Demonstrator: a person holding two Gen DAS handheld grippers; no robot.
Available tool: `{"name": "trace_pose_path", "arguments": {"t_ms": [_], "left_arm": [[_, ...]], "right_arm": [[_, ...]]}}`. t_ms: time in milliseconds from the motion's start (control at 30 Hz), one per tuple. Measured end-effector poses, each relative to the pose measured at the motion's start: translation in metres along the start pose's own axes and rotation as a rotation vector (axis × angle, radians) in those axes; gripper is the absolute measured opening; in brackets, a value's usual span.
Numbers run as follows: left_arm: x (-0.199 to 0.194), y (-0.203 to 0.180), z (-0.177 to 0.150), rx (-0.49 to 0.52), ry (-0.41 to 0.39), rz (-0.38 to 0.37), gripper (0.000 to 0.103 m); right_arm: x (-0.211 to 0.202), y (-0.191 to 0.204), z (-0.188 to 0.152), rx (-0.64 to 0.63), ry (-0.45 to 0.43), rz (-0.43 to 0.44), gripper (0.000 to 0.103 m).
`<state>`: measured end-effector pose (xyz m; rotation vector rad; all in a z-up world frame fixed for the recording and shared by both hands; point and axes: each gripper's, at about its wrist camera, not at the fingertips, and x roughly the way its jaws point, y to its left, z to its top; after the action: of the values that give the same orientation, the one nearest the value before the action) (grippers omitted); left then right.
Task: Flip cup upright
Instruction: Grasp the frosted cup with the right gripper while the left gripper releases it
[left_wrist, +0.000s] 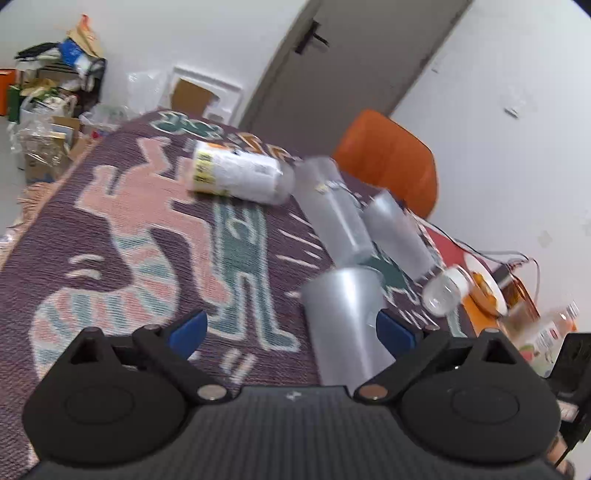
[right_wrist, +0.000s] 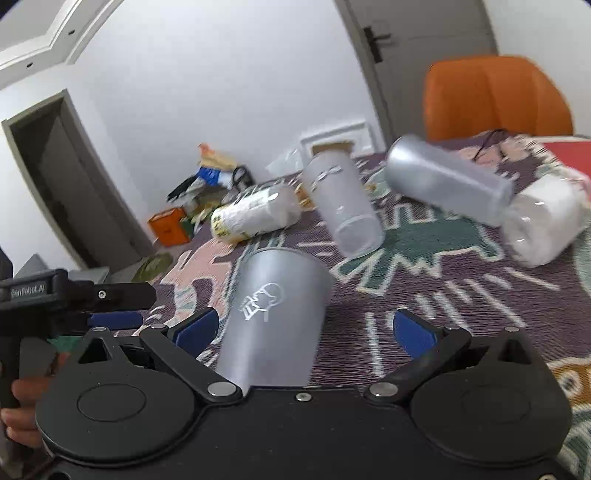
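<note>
A grey plastic cup stands on the patterned tablecloth between the blue pads of my left gripper, close to the right pad; the gripper is open. The same cup, with a white logo, sits between the pads of my right gripper, near the left pad; that gripper is open too. Two more frosted cups lie on their sides behind it: one and another. The left gripper's body shows at the left of the right wrist view.
A wrapped paper roll lies on the tablecloth. Another clear-wrapped roll lies at right. An orange chair stands behind the table. A plate with food and a bottle sit at the right edge. Clutter fills the far corner.
</note>
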<state>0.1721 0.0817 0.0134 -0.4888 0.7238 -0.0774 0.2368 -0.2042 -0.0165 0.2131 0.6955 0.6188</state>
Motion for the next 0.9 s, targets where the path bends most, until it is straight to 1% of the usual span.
{"name": "trace_pose_path", "arguments": {"t_ms": [67,233,300,433,633,900], "left_arm": [[-0.003,0.008,0.0,-0.01,-0.022,0.007,0.097],[-0.01,0.025,-0.004,-0.035,-0.073,0.027,0.099],[-0.014,0.032,-0.006,-0.041,-0.106,0.039,0.103],[-0.022,0.043,-0.008,-0.04,-0.158,0.069,0.103],[-0.025,0.064,-0.013,-0.061,-0.177,0.106,0.103],[-0.036,0.094,-0.016,-0.121,-0.207,0.106,0.103]], "right_arm": [[0.009,0.001,0.006,0.01,0.04,0.021,0.103],[0.028,0.005,0.021,0.017,0.117,0.032,0.103],[0.038,0.006,0.026,0.008,0.142,0.017,0.103],[0.057,0.006,0.032,0.01,0.219,0.014,0.103],[0.08,0.011,0.04,0.008,0.303,0.012,0.103],[0.109,0.02,0.046,0.005,0.402,0.001,0.103]]}}
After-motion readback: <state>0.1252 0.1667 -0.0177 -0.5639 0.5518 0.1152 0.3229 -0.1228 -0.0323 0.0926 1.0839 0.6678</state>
